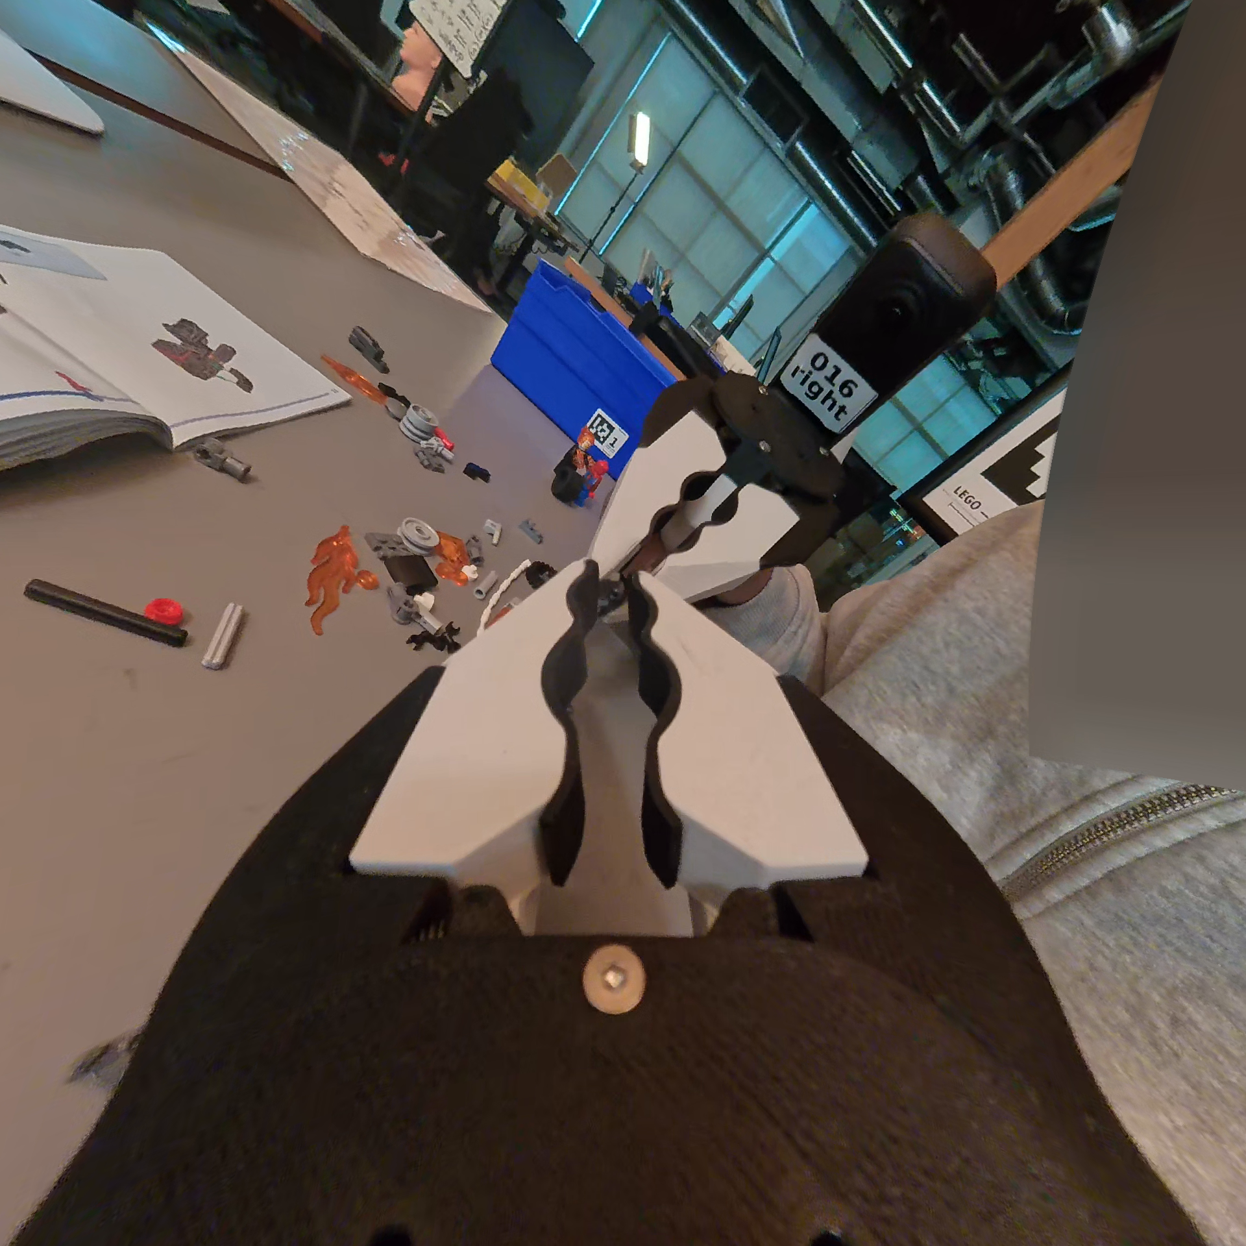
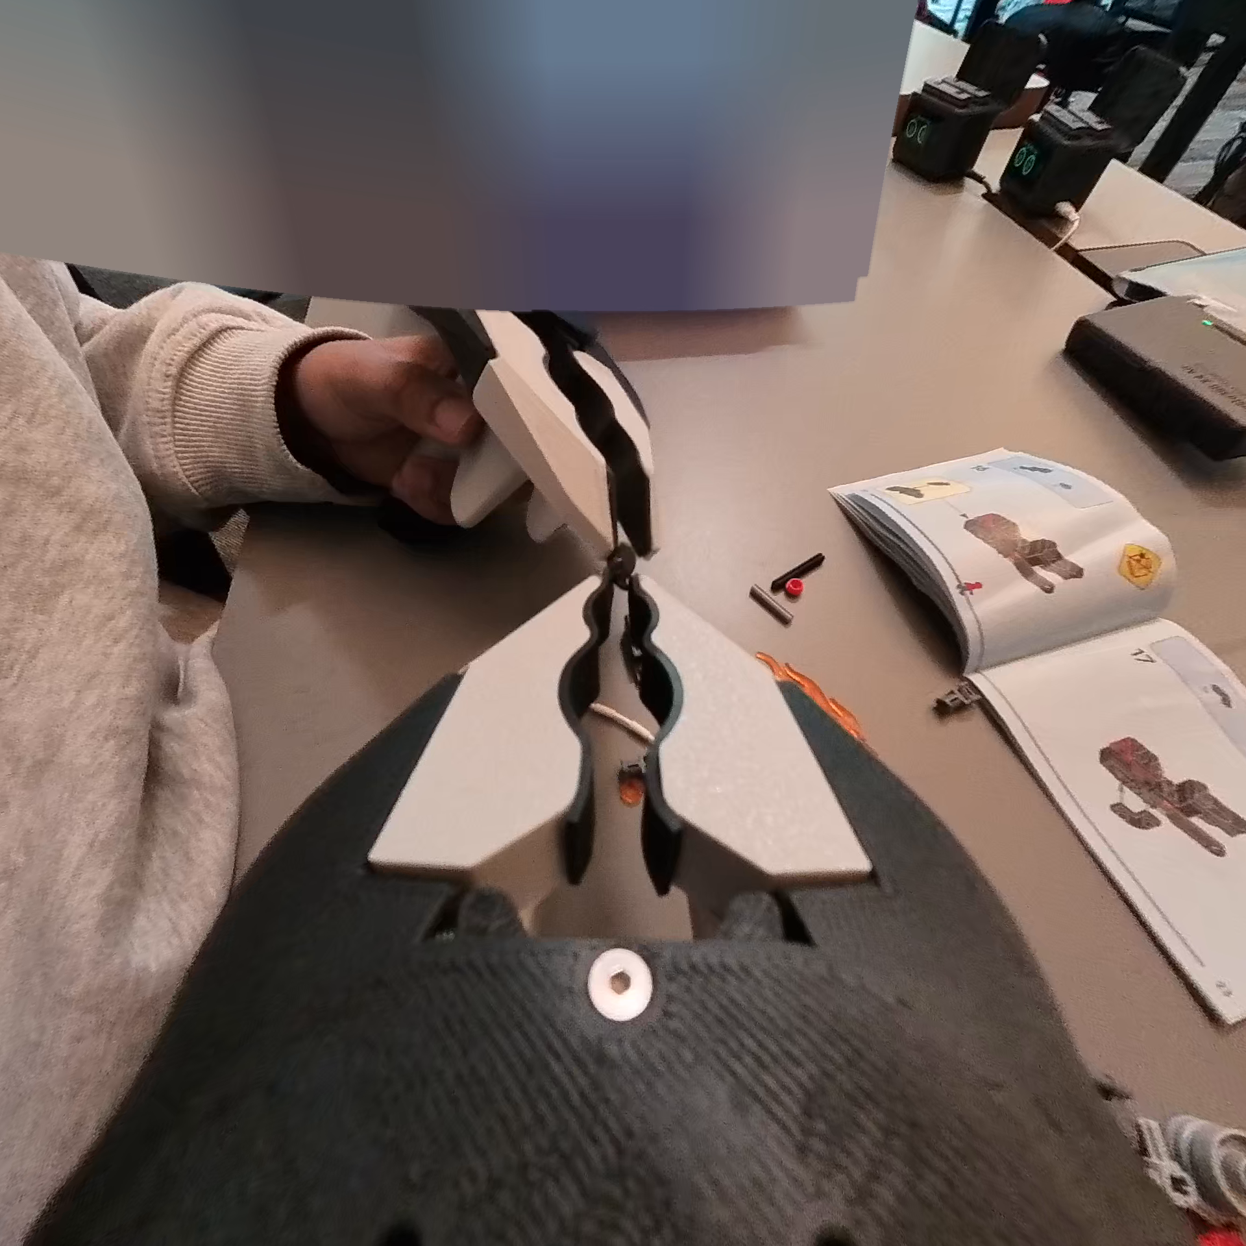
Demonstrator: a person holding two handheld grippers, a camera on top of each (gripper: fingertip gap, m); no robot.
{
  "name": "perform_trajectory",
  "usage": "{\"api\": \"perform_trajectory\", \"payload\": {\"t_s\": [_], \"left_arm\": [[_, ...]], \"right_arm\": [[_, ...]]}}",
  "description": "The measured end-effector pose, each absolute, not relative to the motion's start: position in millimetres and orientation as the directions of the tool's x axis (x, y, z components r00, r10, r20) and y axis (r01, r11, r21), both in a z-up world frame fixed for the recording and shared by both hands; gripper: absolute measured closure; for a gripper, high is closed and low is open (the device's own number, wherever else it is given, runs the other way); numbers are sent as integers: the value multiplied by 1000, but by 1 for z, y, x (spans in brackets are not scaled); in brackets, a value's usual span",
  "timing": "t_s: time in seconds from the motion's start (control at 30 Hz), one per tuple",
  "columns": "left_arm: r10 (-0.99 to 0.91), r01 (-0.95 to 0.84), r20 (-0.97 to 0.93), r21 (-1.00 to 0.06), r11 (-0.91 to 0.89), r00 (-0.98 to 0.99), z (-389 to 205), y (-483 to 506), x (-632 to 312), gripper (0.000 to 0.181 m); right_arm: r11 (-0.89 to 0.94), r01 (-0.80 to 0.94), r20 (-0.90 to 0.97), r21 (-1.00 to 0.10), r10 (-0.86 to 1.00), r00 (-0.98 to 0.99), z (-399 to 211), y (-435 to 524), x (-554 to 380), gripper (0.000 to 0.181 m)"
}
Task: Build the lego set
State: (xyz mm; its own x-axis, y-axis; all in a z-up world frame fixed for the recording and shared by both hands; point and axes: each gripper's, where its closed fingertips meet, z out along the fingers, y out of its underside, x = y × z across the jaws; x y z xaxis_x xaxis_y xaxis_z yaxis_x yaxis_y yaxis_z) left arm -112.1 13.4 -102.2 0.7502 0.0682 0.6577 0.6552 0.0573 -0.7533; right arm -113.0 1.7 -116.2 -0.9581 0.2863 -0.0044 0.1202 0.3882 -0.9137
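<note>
My left gripper (image 1: 610,585) is shut on a small black lego piece (image 1: 611,593) at its tips, held above the grey table (image 1: 135,775). My right gripper (image 2: 617,585) is shut on a small black piece (image 2: 621,561) too. The two grippers meet tip to tip, so the pieces touch; I cannot tell them apart. The right gripper (image 1: 637,565) comes in from the upper right in the left wrist view. The left gripper (image 2: 630,543) comes down from above in the right wrist view. Loose parts lie on the table: orange flames (image 1: 334,573), grey wheels (image 1: 418,536) and two minifigures (image 1: 586,465).
An open instruction booklet (image 1: 155,337) (image 2: 1052,539) lies on the table. A black axle (image 1: 104,610), a red stud (image 1: 164,610) and a grey axle (image 1: 222,634) lie apart from the heap. A blue bin (image 1: 573,350) stands behind. A black device (image 2: 1166,377) sits far right. A grey sleeve (image 2: 101,539) is close. Left and right tips are no more than a few centimetres apart.
</note>
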Motion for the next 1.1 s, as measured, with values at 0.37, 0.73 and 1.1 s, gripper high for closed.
{"api": "perform_trajectory", "payload": {"t_s": [0.37,0.73,1.1], "left_arm": [[36,692,693,-721,46,720,-103,14,-110,176],[14,741,744,-667,78,669,-103,10,-115,175],[-26,772,773,-630,81,634,-101,12,-113,176]], "right_arm": [[378,106,6,-920,283,-959,-114,1,-113,178],[469,-250,424,-847,313,-850,-101,2,-119,169],[524,-351,549,-776,287,-785,-103,-2,-118,174]]}}
